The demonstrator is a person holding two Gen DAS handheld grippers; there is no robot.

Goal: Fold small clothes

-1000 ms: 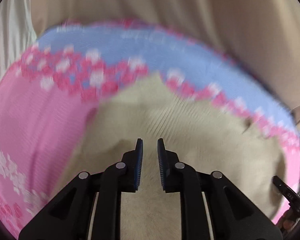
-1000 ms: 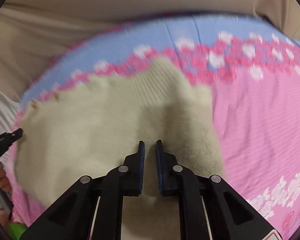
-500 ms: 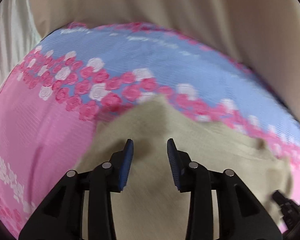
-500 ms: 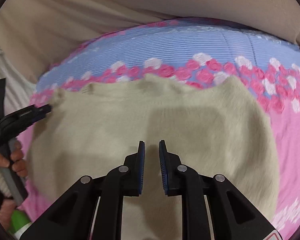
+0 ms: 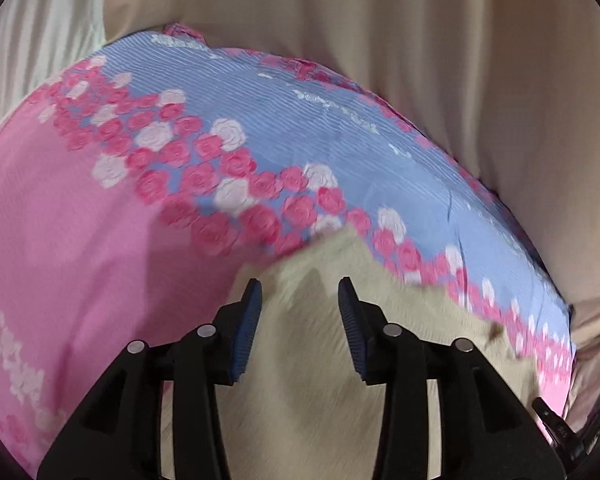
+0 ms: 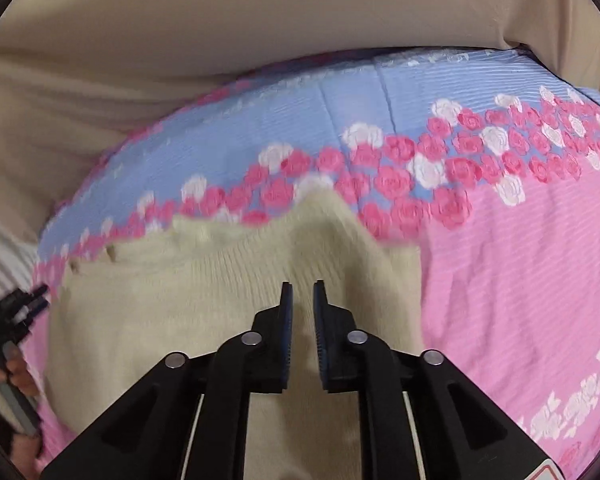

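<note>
Left hand-held gripper (image 5: 300, 292) opening, nothing between pads; right hand-held gripper (image 6: 302, 294) narrow, empty; both above cream sweater (image 6: 220, 300) on floral bedsheet (image 6: 520, 260); no legible writing.

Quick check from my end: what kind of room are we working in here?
Most likely a bedroom. The cream knit garment lies on a pink-and-blue rose-print bedsheet, apparently a bed, with beige curtain-like fabric hanging behind it.

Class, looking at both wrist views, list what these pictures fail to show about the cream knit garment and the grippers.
- Cream knit garment: near part hidden by the right gripper, lower edge cut off; its type unclear.
- Left view: garment edge blurred beside the opening left gripper.
- Person's hand: cut off at the frame edge.
</note>
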